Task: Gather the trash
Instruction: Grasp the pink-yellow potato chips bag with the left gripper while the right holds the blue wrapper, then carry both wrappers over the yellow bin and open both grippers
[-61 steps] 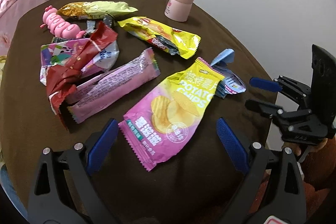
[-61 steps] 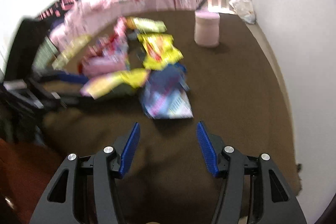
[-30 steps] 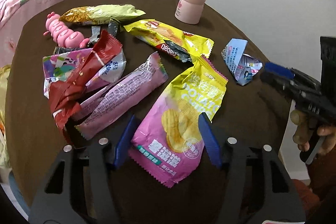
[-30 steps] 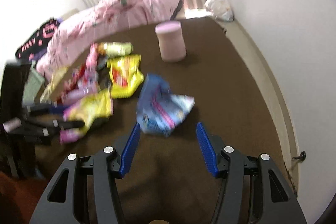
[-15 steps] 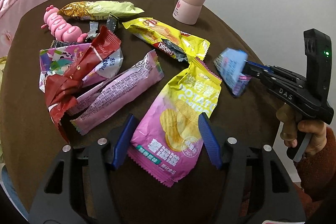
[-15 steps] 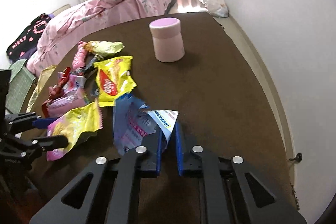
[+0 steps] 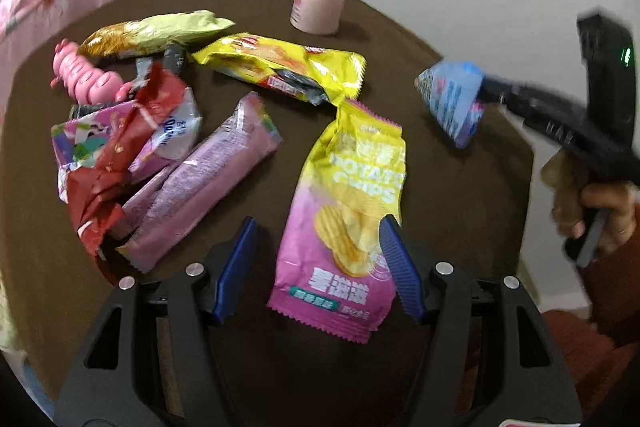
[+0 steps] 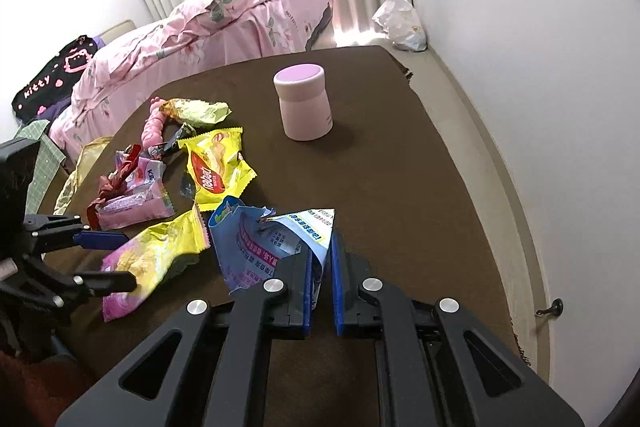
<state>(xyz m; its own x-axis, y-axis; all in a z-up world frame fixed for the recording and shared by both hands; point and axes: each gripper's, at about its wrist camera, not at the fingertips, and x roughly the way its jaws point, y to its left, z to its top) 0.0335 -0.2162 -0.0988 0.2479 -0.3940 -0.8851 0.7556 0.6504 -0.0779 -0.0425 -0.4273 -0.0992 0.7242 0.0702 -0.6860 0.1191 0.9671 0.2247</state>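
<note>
My right gripper point(image 8: 320, 291) jaws pinch the blue wrapper point(image 8: 256, 239) by 1 corner: light, crinkly, slippery. Left gripper point(image 7: 316, 267) jaws spread astride the chips bag point(image 7: 352, 211).

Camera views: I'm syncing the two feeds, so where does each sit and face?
Left wrist: on the left claw, looking down at the potato chips bag; own blue pads show.
Right wrist: on the right claw, facing the bed; pads pinch the blue wrapper.
Shared: brown table, pink jar, wrappers, each other's claw.

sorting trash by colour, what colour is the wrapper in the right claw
Light blue wrapper with pink and white print; clearest in the right wrist view.
</note>
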